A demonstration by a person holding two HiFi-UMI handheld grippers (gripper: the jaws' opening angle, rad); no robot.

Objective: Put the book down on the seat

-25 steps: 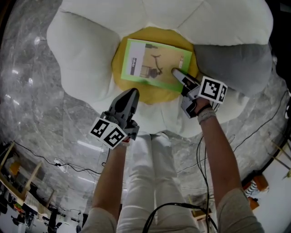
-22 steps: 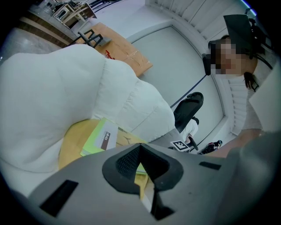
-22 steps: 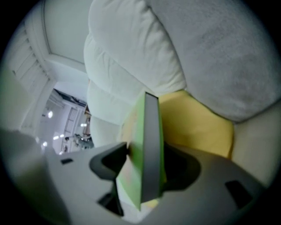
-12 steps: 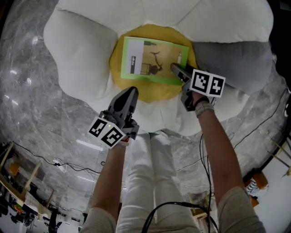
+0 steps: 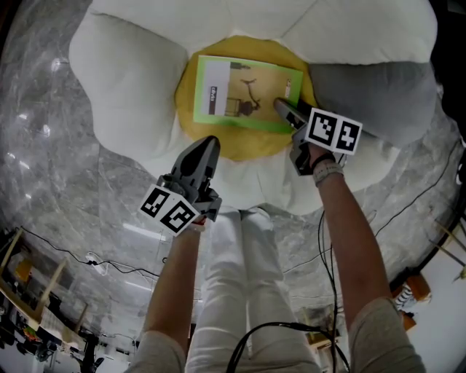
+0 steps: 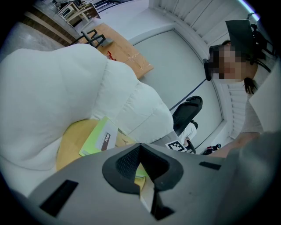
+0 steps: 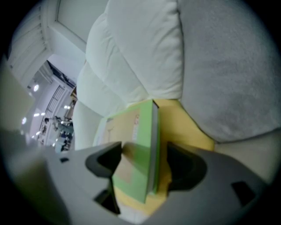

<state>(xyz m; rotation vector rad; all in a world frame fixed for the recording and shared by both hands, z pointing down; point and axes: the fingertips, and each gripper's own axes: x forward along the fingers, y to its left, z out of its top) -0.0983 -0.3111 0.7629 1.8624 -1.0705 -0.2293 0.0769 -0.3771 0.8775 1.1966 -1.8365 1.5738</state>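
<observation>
The book [image 5: 244, 95] is laid flat on the seat [image 5: 251, 147], one corner between the fingers of the right gripper [image 5: 282, 108], just opened wide. The left gripper [image 5: 210, 144] is held shut, empty. The book is judged light and stiff (cover likely slick), best pinched at that corner.

This looks like a large indoor recording lab or studio hall, not a home. A polished grey marble-patterned floor [image 5: 51, 131] spreads to either side of the left gripper [image 5: 207, 144]. Loose cables [image 5: 69, 253] trail across it behind the gripper, and cluttered wooden racks [image 5: 22, 299] stand further back on its left. Ahead of its jaws sits a flower-shaped seat [image 5: 124, 80]. Beyond that are bare white panelled walls [image 6: 197, 13], a black office chair [image 6: 189, 110], a flat cardboard sheet [image 6: 118, 48] and a person [image 6: 259, 114] wearing a head-mounted rig.
</observation>
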